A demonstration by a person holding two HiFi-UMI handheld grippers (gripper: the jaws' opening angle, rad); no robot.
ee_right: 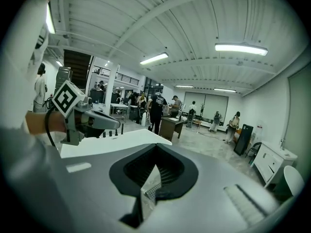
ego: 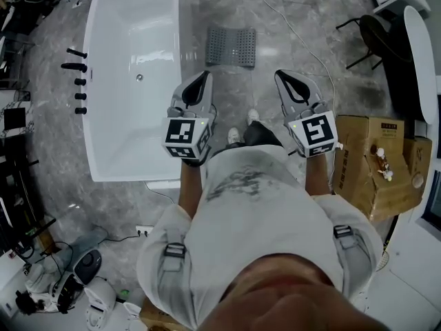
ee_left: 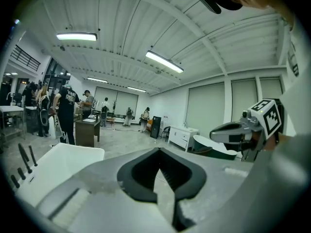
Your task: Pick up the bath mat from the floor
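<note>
The bath mat [ego: 231, 45], grey and perforated, lies flat on the marble floor beside the bathtub, ahead of both grippers. My left gripper [ego: 202, 76] is held up at chest height with its jaws shut on nothing. My right gripper [ego: 282, 74] is level with it, also shut and empty, and both point toward the mat. In the left gripper view the closed jaws [ee_left: 158, 152] face across the room and the right gripper [ee_left: 243, 130] shows at the side. In the right gripper view the closed jaws [ee_right: 156, 147] fill the bottom and the left gripper [ee_right: 92, 120] is at the left.
A white bathtub [ego: 134, 67] with black taps [ego: 77, 81] stands at the left. Cardboard boxes [ego: 375, 164] sit to my right, and a white cable [ego: 303, 40] runs over the floor near the mat. A black chair [ego: 375, 33] is far right. Several people [ee_right: 156, 108] stand in the room's background.
</note>
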